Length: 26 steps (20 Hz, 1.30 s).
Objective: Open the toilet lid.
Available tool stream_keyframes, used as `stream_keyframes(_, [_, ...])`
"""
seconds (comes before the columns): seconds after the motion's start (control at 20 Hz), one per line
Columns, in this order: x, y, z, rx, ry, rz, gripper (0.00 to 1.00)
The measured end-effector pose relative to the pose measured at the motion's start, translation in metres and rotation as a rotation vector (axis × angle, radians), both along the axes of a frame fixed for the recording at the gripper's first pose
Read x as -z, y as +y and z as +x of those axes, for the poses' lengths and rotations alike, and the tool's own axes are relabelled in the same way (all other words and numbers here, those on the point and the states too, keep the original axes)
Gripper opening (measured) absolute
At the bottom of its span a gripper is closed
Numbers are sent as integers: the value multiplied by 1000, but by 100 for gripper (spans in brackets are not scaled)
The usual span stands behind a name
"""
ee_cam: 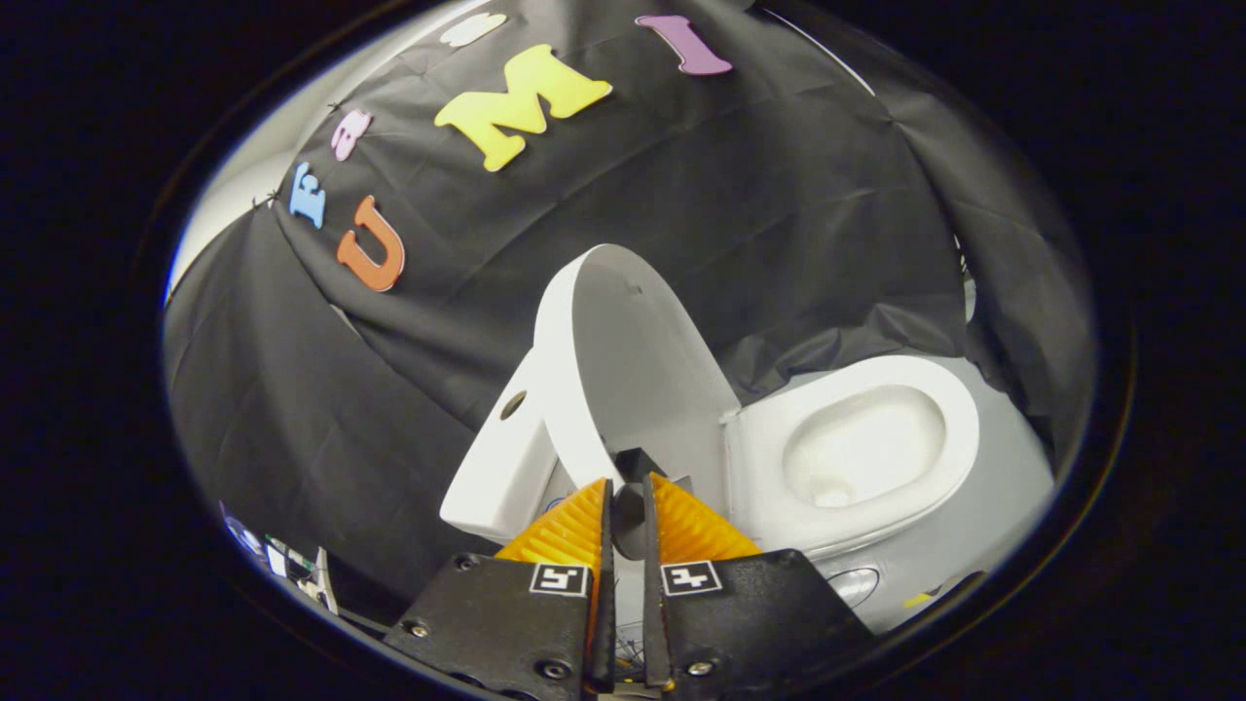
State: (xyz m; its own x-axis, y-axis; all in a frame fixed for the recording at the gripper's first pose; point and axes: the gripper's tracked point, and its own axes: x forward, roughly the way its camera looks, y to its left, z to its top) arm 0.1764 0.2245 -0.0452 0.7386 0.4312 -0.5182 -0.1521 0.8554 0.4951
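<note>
Gripper view: toilet (866, 458) tilted in frame, sitting against the black cloth wall (681, 214)
Lid: toilet lid (633, 360) is white, glossy, oval, standing raised, just ahead of the fingers
Seat: white seat ring (959, 428) down, bowl showing, beyond the lid
Gripper: gripper (628, 497) fingers nearly together, only a narrow gap, lid's lower rim right at the tips; can't tell if they pinch it

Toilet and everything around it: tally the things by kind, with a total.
White toilets with oval seat and raised plastic lid: 1
Black cloth booth walls: 1
Grippers, fingers close together on a small dark piece just ahead of the lid; whether both press it, I cannot tell: 1
Total: 3
</note>
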Motion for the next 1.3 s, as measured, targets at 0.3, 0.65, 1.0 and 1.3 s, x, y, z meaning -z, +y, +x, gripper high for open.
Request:
stream_keyframes(0.3, [6,31,-4,-33,0,-49,14])
stream_keyframes(0.65, [10,60,-4,-73,-6,-85,15])
stream_keyframes(1.0, [14,71,-5,-93,-18,-136,15])
stream_keyframes(1.3, [13,70,-6,-82,1,-157,19])
